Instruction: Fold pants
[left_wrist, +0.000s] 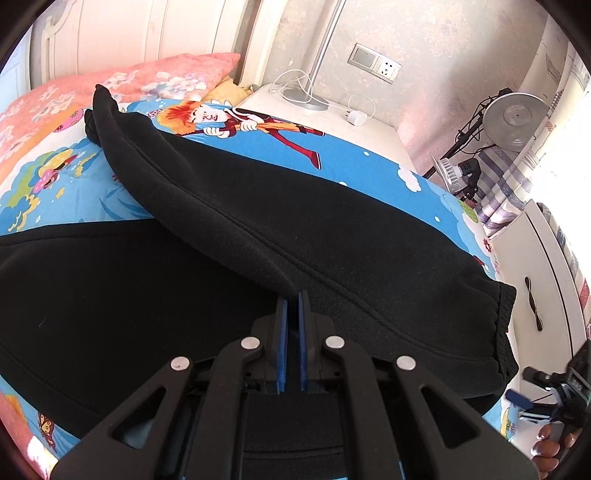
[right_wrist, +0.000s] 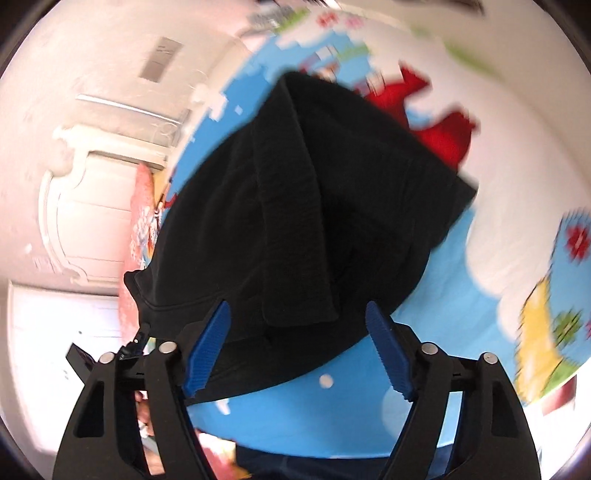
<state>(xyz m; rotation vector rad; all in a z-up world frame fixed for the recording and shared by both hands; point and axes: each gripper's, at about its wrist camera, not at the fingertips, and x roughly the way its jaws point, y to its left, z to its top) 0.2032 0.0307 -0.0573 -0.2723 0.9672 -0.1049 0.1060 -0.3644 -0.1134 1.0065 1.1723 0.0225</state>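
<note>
Black fleece pants (left_wrist: 258, 229) lie spread across a bed dressed in a bright blue cartoon-print sheet (left_wrist: 354, 162). One leg is folded diagonally over the rest of the garment, its stitched side seam running along the top and its cuff reaching toward the pink pillow end. The gathered, elasticated waistband (left_wrist: 506, 332) sits at the bed's near edge. From the other side, through a motion-blurred view, the cloth appears doubled over itself, with a ribbed band (right_wrist: 291, 206) lying on top.
</note>
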